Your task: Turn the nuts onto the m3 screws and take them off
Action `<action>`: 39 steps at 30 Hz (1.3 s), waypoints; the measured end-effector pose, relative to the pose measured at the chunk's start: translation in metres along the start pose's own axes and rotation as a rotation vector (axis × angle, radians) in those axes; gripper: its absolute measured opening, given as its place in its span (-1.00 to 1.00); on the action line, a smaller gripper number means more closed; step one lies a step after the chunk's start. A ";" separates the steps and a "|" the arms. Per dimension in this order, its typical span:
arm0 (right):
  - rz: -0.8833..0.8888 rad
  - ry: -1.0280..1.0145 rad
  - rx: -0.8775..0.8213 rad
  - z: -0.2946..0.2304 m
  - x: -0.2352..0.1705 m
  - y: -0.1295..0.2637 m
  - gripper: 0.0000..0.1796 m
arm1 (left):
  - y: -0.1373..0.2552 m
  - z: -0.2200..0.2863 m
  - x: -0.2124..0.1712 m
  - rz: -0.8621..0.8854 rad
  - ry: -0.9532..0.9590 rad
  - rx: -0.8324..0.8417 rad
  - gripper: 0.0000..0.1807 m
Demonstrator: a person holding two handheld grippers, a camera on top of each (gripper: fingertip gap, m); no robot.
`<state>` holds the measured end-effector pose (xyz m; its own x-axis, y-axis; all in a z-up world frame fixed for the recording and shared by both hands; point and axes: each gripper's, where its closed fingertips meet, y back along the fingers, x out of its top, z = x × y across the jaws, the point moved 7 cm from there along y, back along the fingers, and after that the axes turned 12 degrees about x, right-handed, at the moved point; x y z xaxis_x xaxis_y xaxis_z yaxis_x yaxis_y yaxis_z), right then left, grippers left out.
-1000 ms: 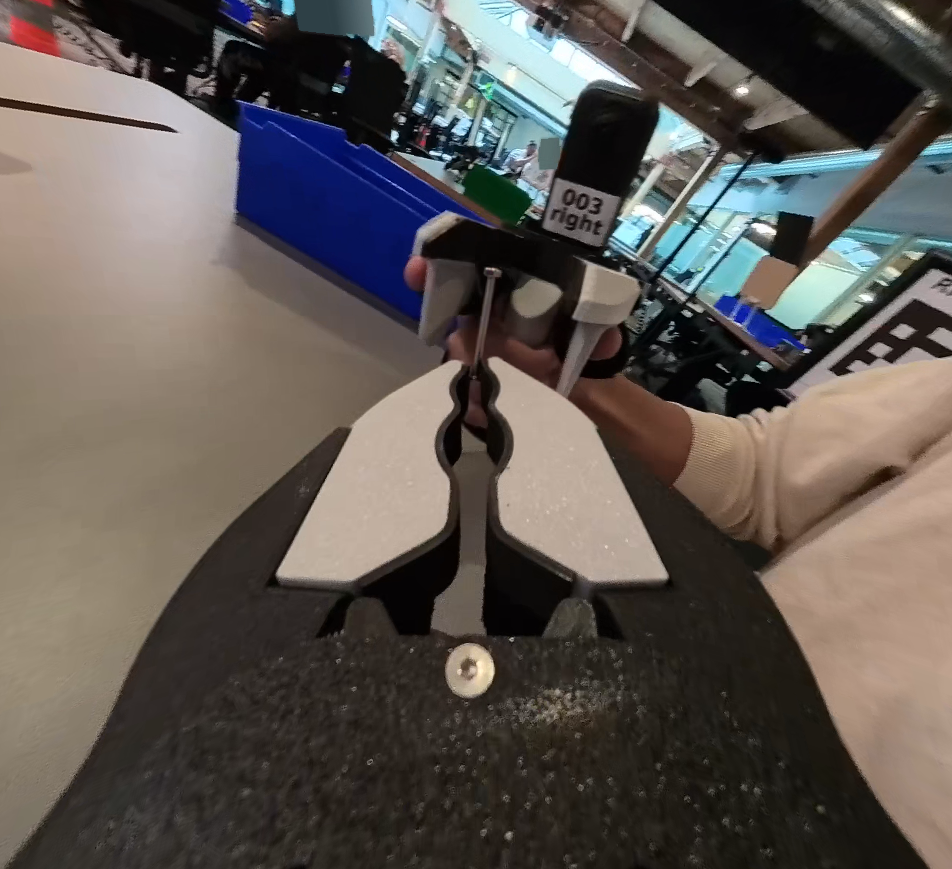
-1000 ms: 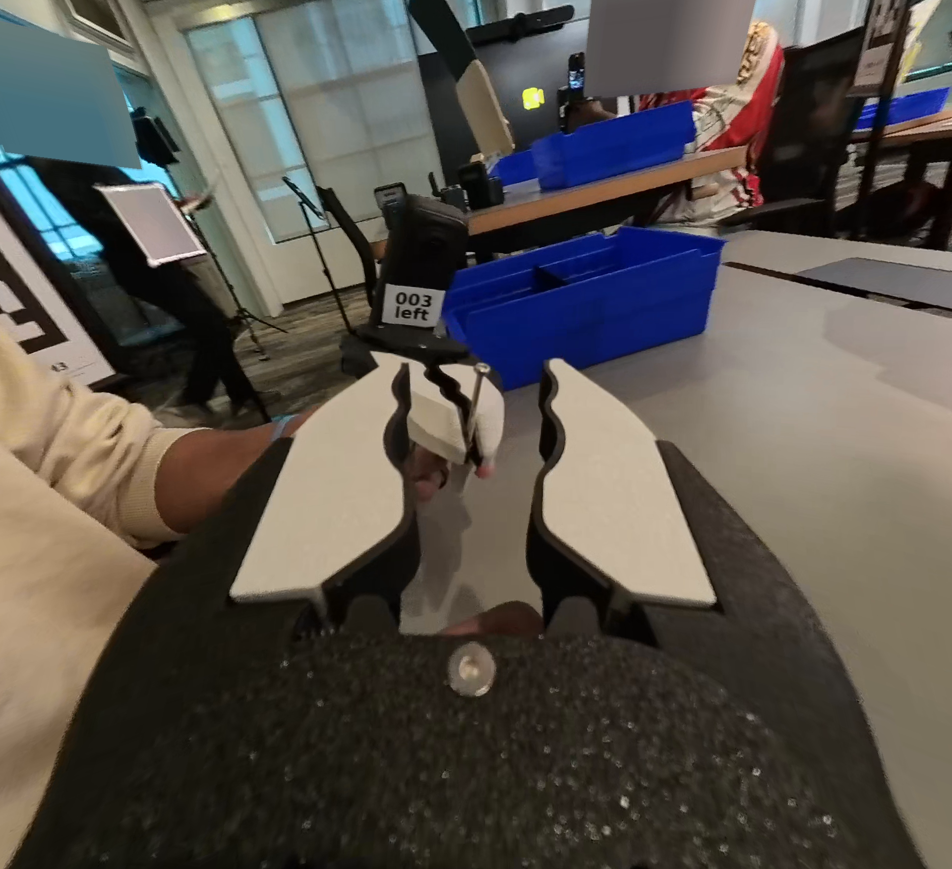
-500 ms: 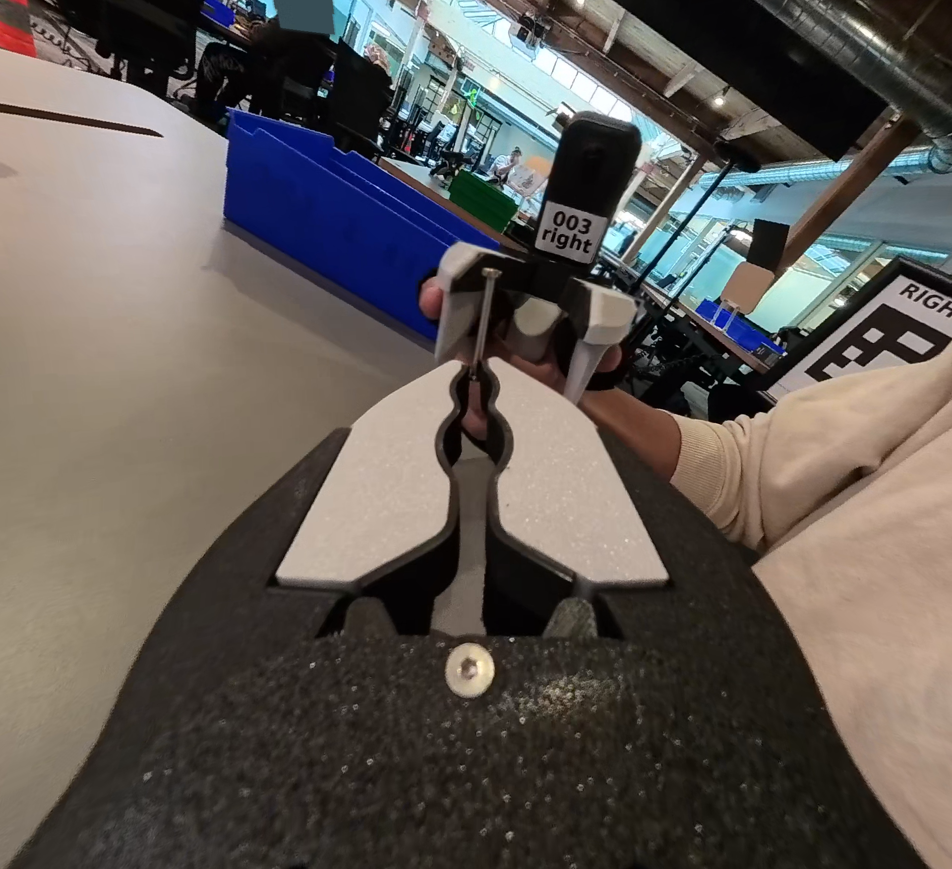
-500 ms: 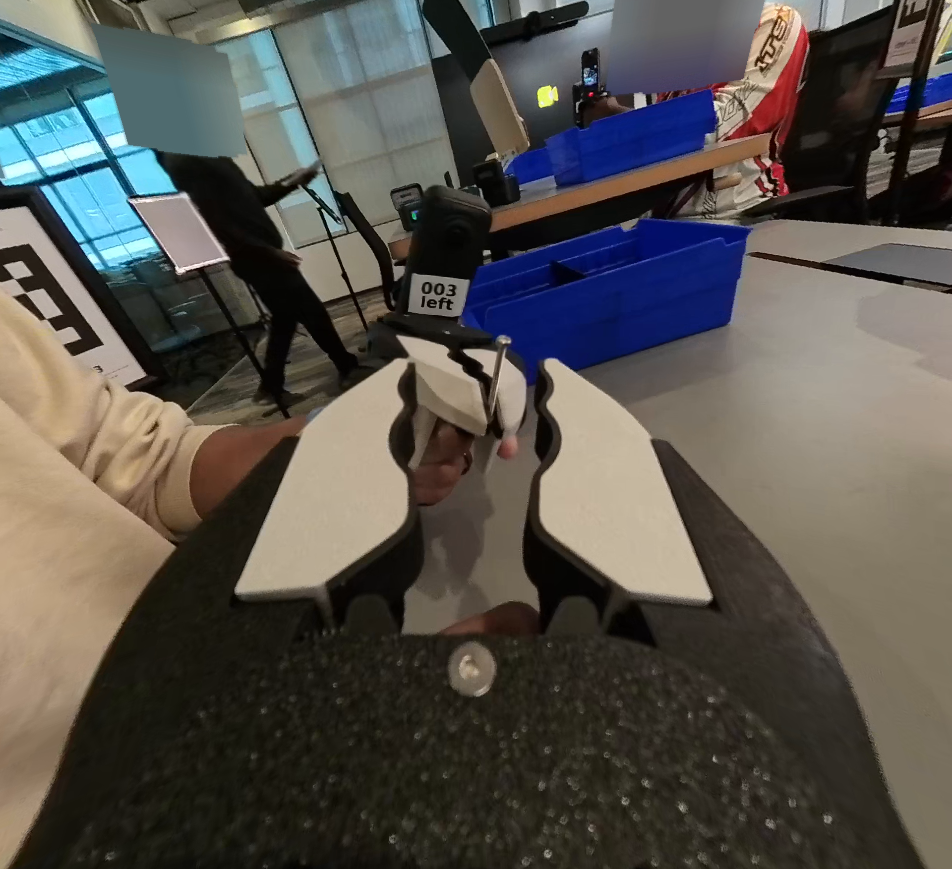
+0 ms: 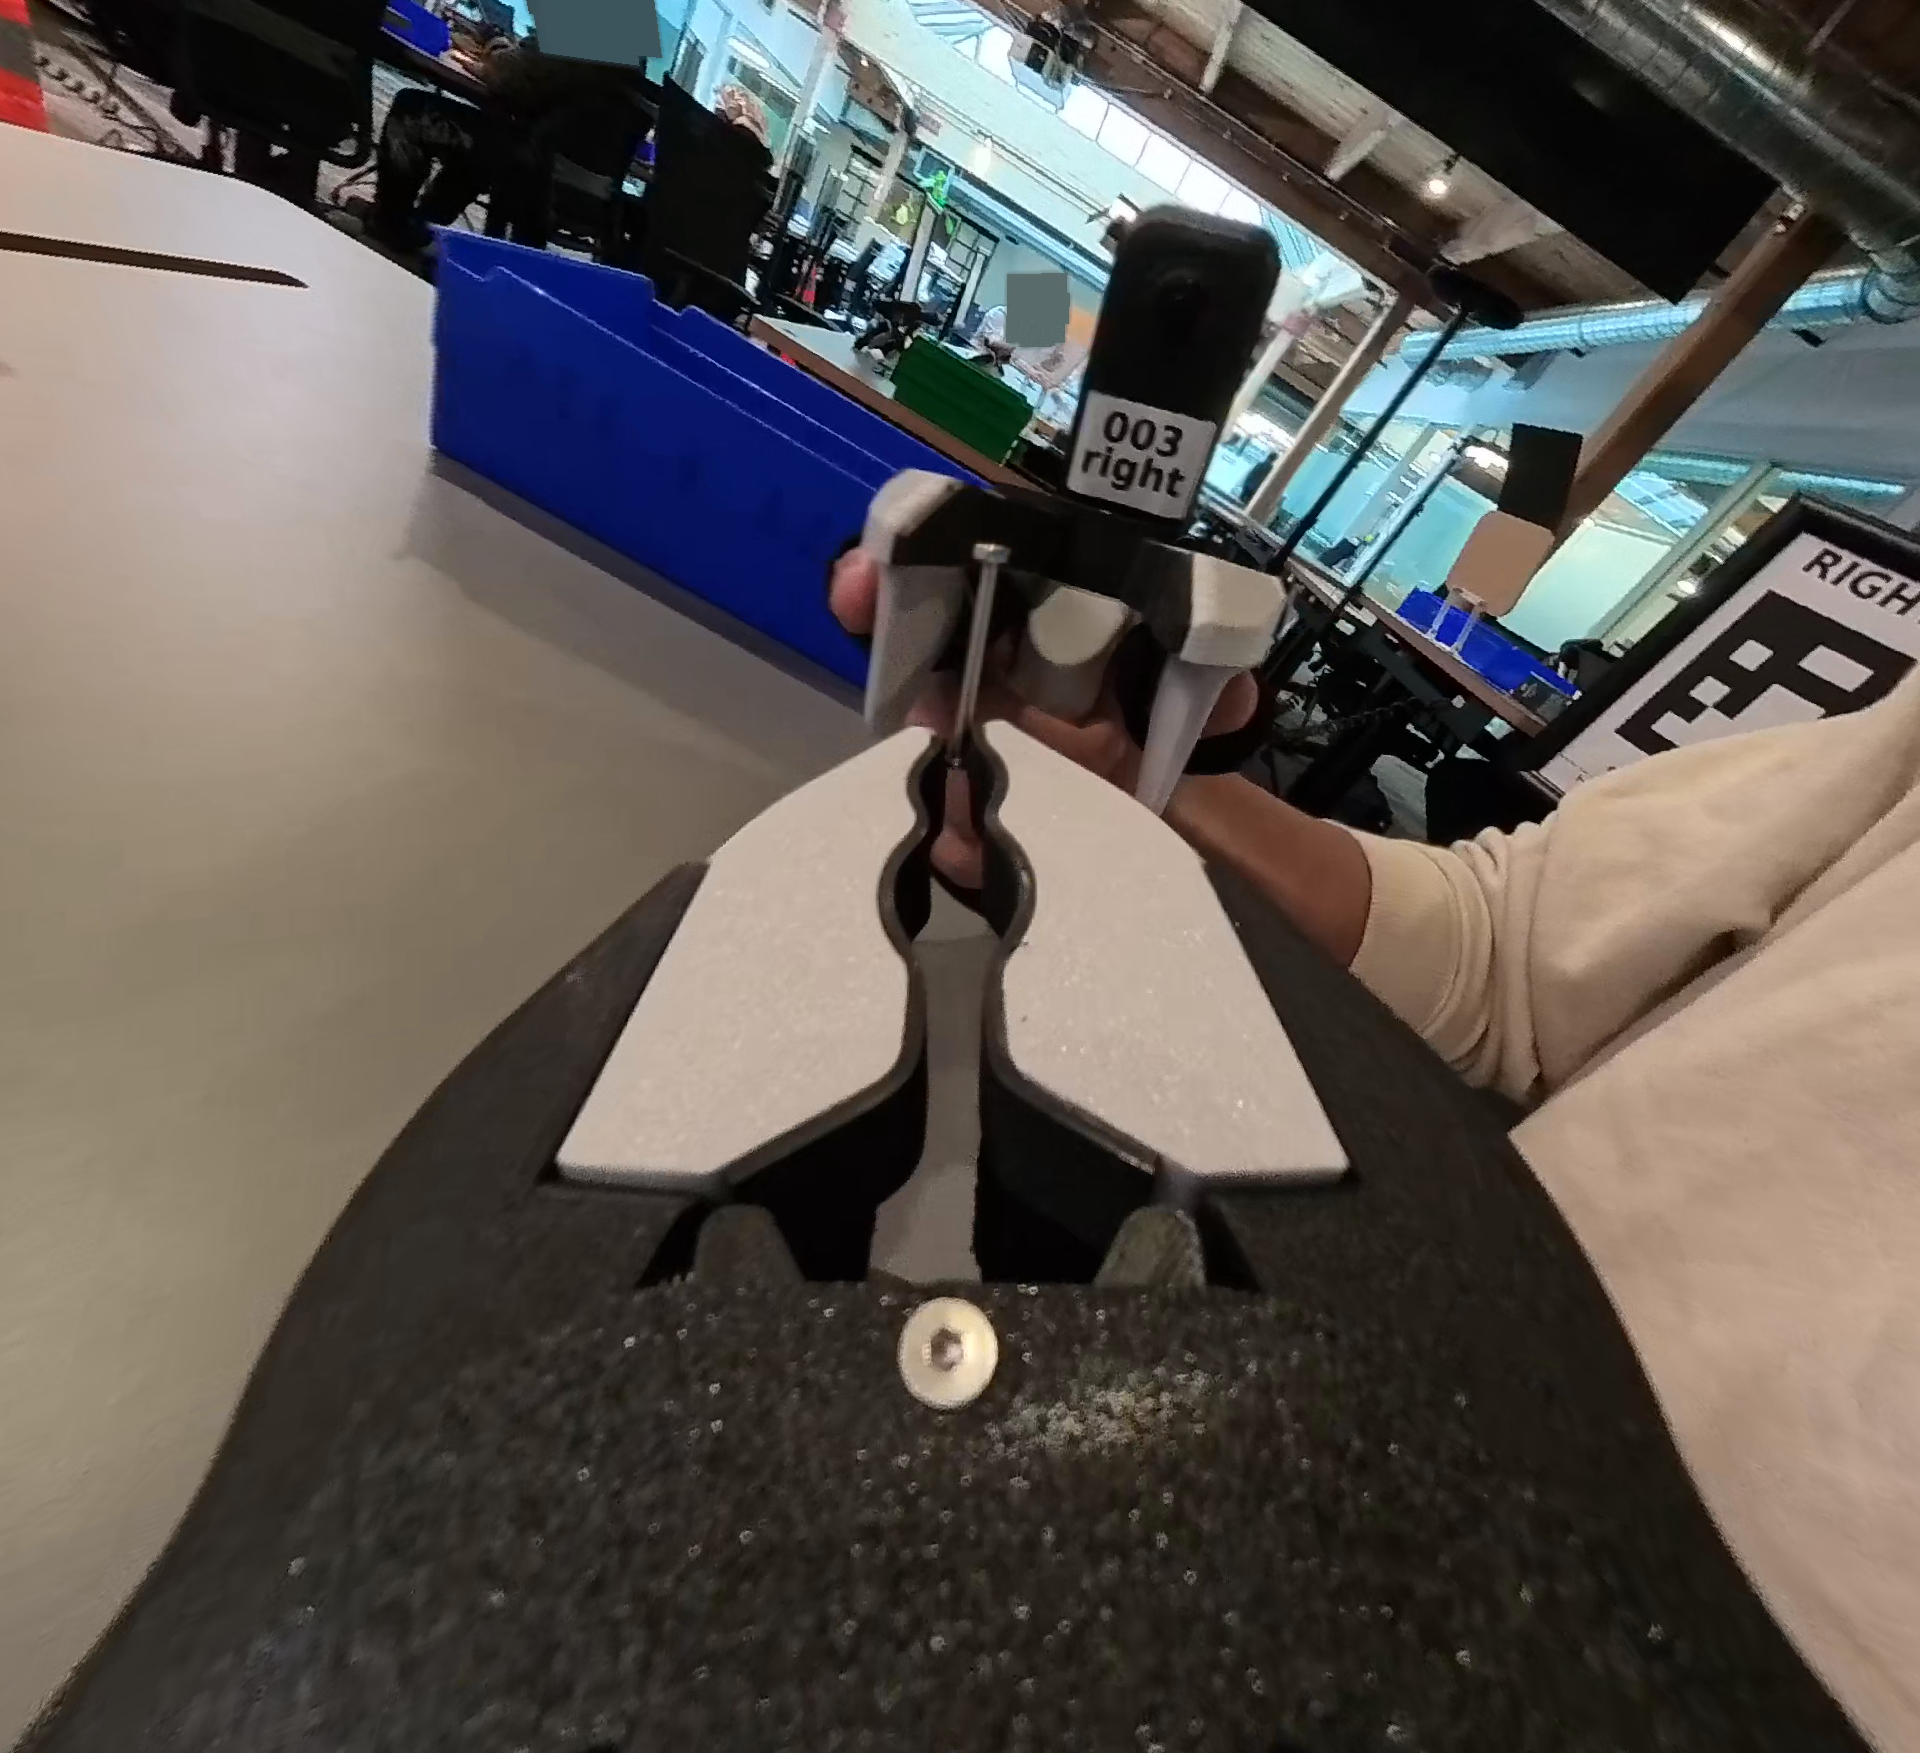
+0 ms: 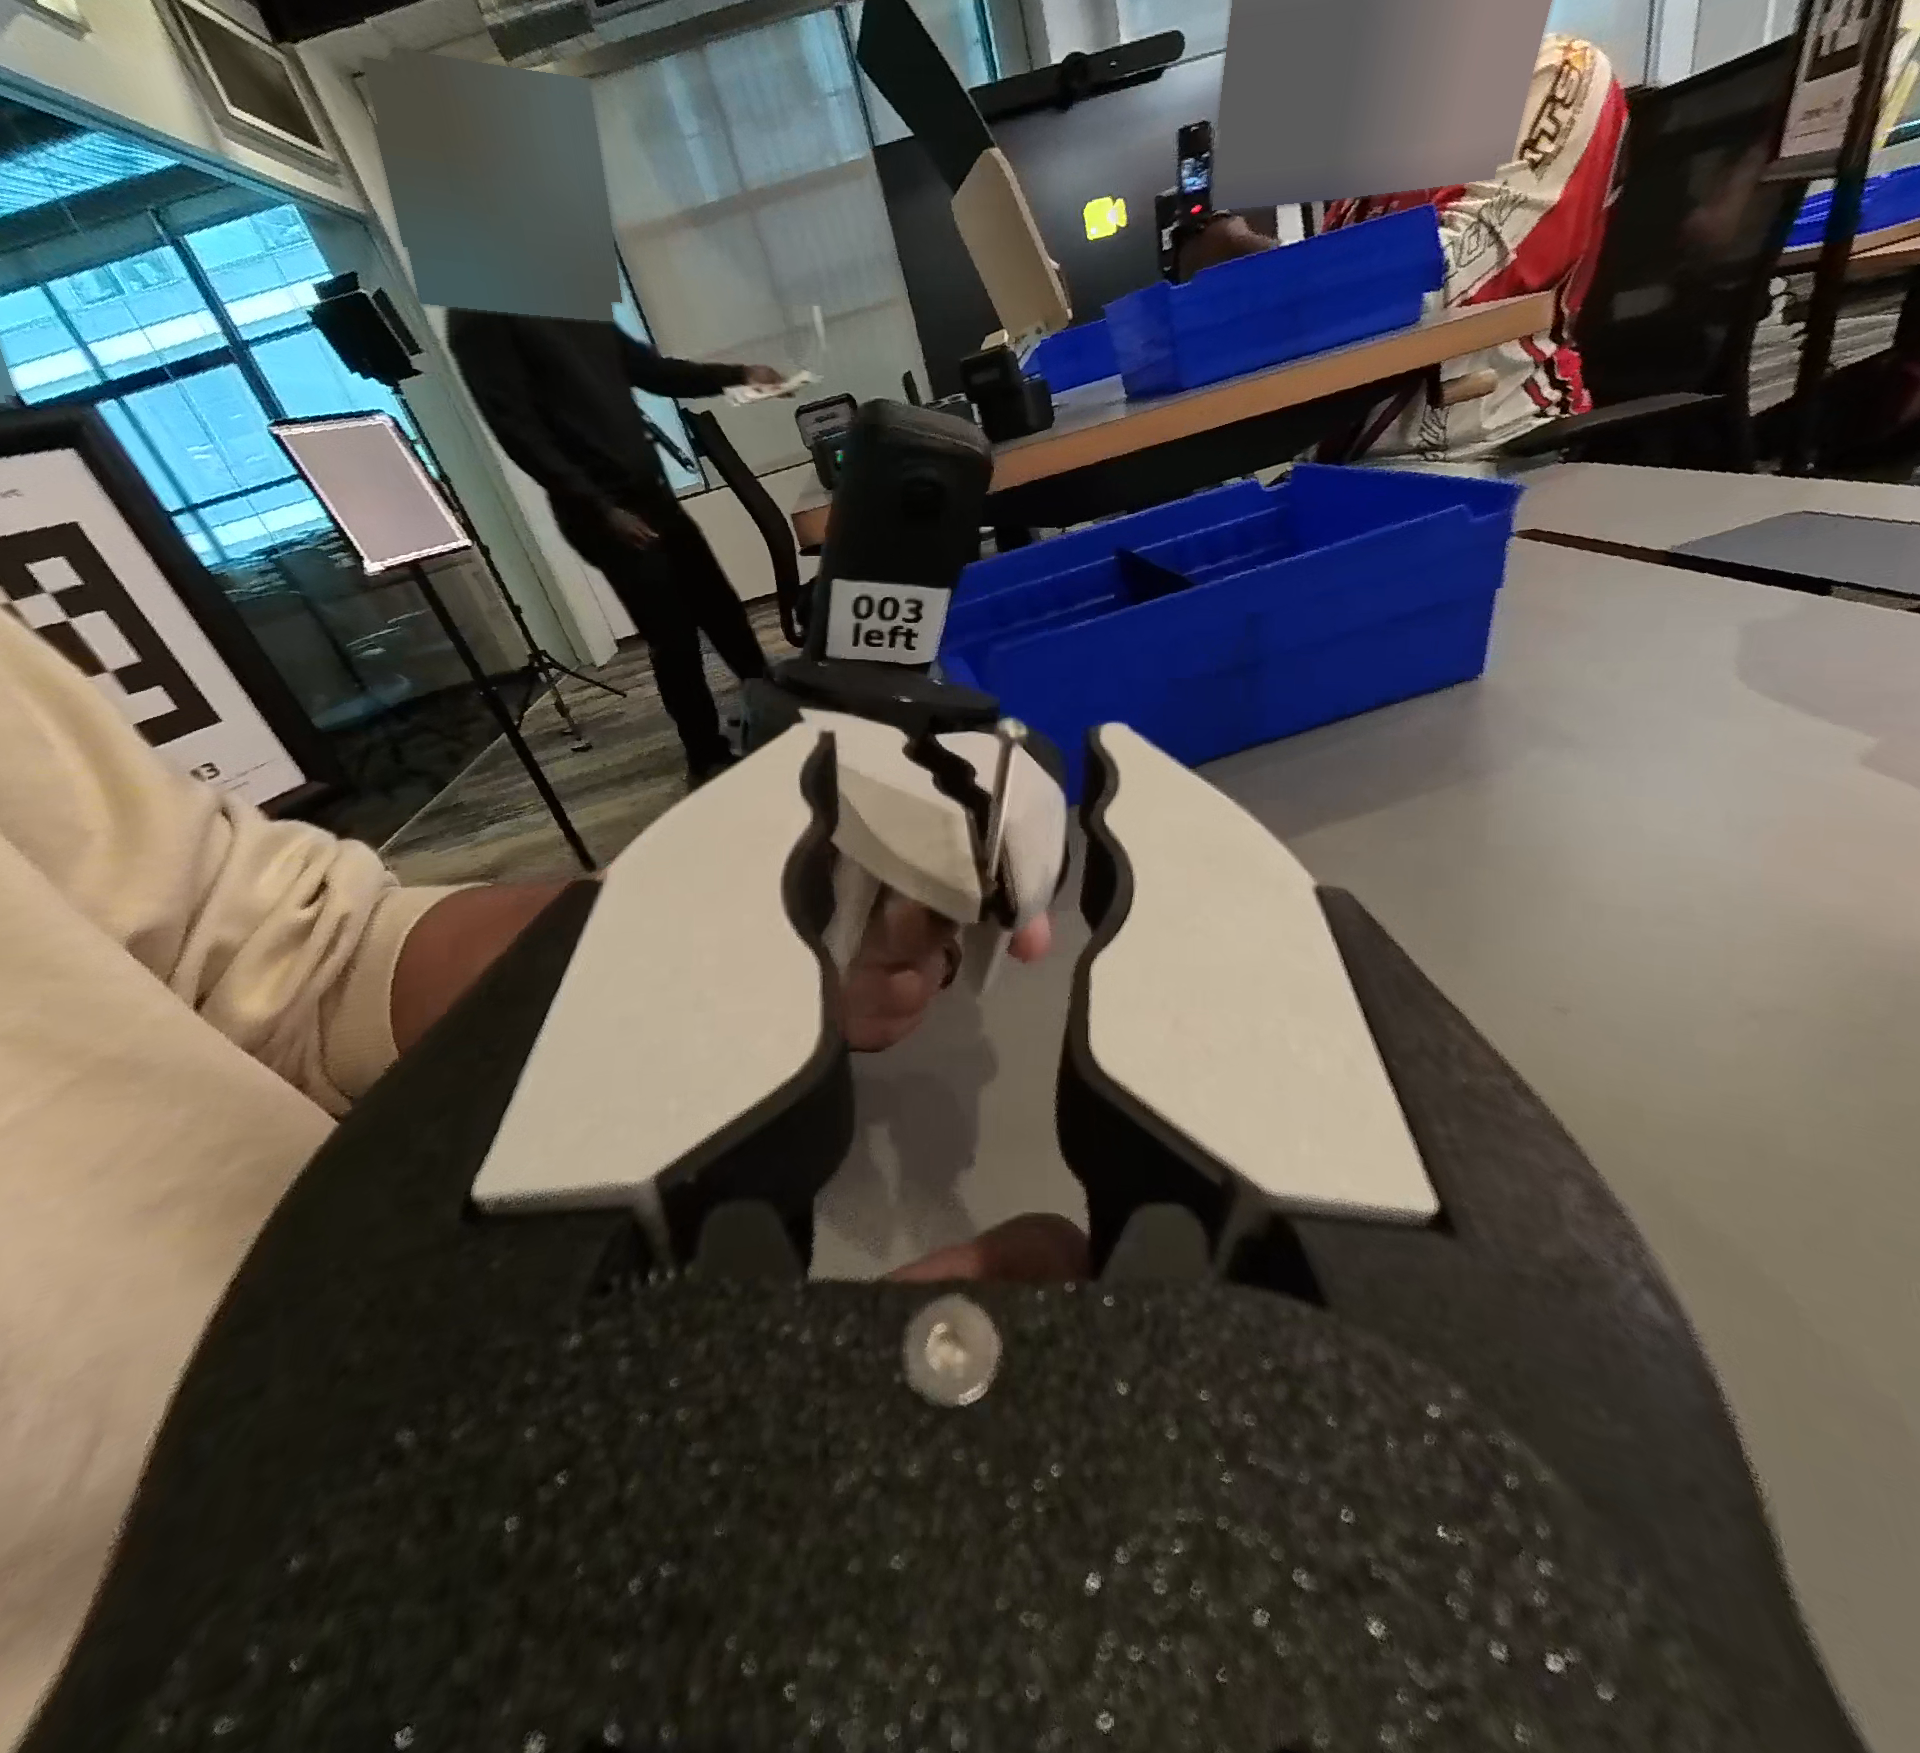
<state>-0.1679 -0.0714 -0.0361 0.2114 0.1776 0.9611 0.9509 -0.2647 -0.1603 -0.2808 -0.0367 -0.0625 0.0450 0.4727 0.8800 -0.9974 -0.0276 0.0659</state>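
My left gripper is shut on the lower end of a long thin metal screw. The screw stands nearly upright above the fingertips with its head on top. In the right wrist view the screw and the shut left gripper sit just beyond my right gripper. The right gripper is open and empty, and the screw is in line with its gap. In the left wrist view the right gripper faces me close behind the screw. I cannot make out a nut.
A blue plastic bin stands on the grey table behind the grippers; it also shows in the left wrist view. A cream-sleeved arm holds each gripper. People, desks and stands are farther back.
Both grippers have shifted slightly together and the views have turned a little. The left stays shut on the screw and the right stays open. A person in the background has walked.
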 end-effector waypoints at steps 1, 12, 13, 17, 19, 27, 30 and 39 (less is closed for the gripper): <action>-0.006 0.003 0.011 -0.002 0.000 -0.004 -0.50 | -0.001 0.002 -0.001 -0.004 -0.004 -0.003 -0.96; -0.010 0.006 -0.028 -0.002 0.000 0.002 -0.51 | 0.006 -0.003 0.003 0.012 0.002 0.009 -0.96; -0.015 0.007 -0.021 -0.003 0.000 -0.002 -0.51 | 0.004 0.000 0.002 0.005 -0.008 -0.002 -0.96; -0.018 0.013 0.018 -0.010 0.001 -0.009 -0.51 | -0.002 0.005 -0.001 -0.018 -0.026 -0.009 -0.96; -0.021 0.018 -0.003 -0.011 0.001 -0.004 -0.49 | 0.002 -0.001 0.000 -0.005 -0.008 -0.001 -0.96; -0.021 0.006 -0.022 -0.007 0.000 -0.001 -0.51 | 0.002 0.003 0.000 -0.012 -0.022 -0.019 -0.96; -0.026 0.013 0.008 -0.011 0.002 -0.009 -0.52 | -0.003 0.006 -0.002 -0.024 -0.031 -0.019 -0.96; -0.020 0.007 -0.044 -0.007 0.002 0.006 -0.52 | 0.007 -0.002 0.003 -0.003 -0.025 0.000 -0.96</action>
<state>-0.1629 -0.0795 -0.0333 0.1908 0.1767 0.9656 0.9439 -0.3031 -0.1310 -0.2874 -0.0335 -0.0602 0.0493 0.4502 0.8915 -0.9973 -0.0264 0.0685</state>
